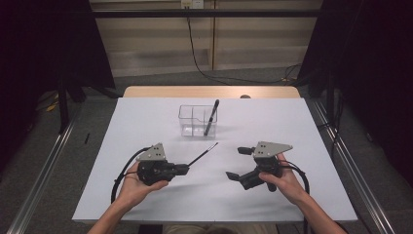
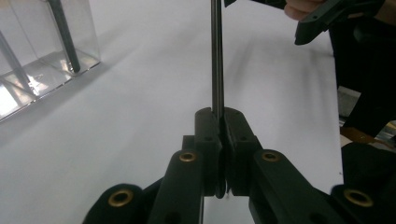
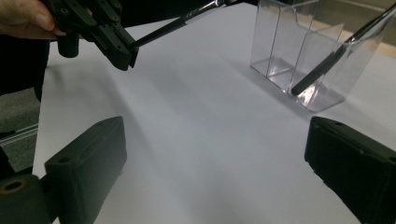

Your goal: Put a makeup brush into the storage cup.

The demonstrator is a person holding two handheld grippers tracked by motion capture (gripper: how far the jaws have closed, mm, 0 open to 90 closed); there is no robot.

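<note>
The thin black pen (image 1: 202,152) is slender and straight, paler at its tip; its long axis slants from the left gripper (image 1: 186,168) up toward the table's (image 1: 146,122) far edge and the clear plastic organizer (image 1: 191,120). The left gripper's jaws are clamped on the pen's near end above the table's middle; the right gripper (image 1: 238,163) gapes wide, holding nothing.

No text, label, brand, number or sign can be read in any of the pictures.
</note>
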